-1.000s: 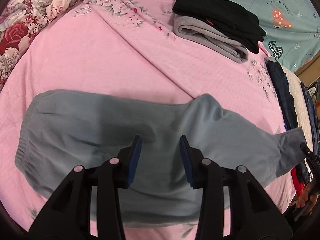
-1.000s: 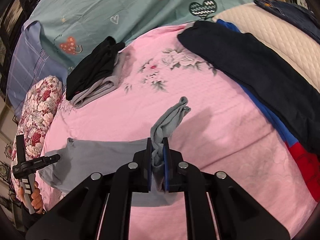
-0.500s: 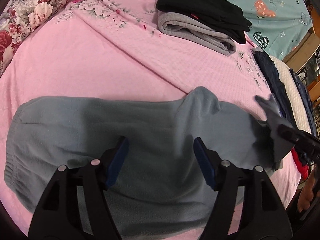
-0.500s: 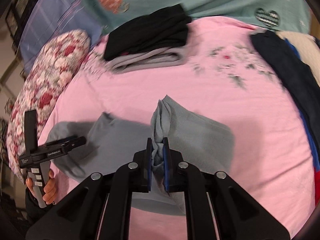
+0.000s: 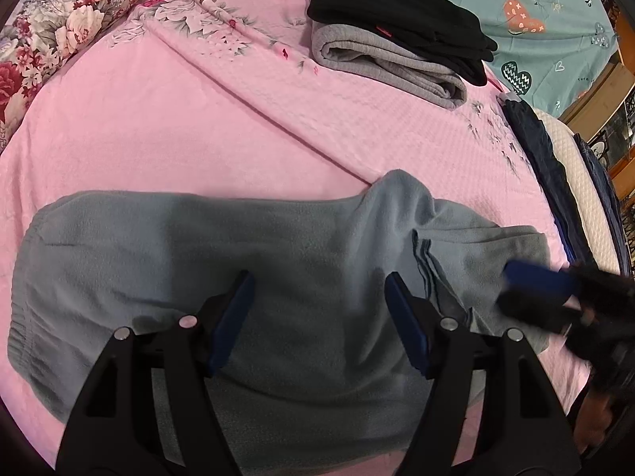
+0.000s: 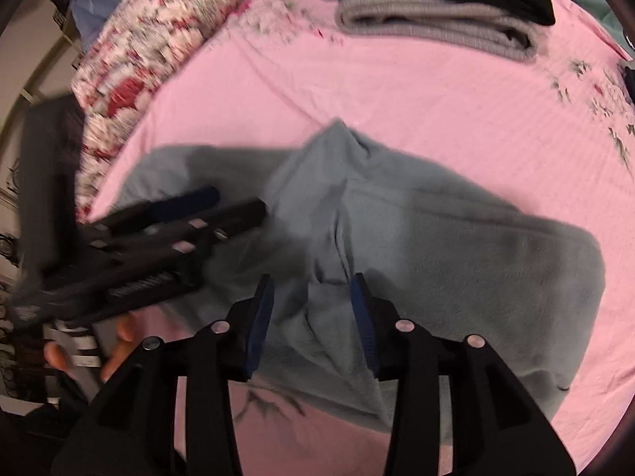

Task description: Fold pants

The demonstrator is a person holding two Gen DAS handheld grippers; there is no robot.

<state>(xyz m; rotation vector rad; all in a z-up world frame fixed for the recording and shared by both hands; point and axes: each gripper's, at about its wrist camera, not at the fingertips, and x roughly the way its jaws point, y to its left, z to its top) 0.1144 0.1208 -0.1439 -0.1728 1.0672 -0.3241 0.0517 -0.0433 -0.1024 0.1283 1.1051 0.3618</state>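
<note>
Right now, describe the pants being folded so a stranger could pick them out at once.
Start at the pink bedspread. Far back on it sits a folded stack, black pants on top of light grey ones; nearer, straight ahead of the open left gripper, lie the blue-grey pants. They alone are spread out, in soft fleece, with a leg doubled back over the body.

Hovering wide open: left gripper [image 5: 317, 313] over grey pants [image 5: 198, 261] lying across pink bedspread [image 5: 158, 119]; right gripper [image 5: 555, 297] blurring at right edge.
</note>
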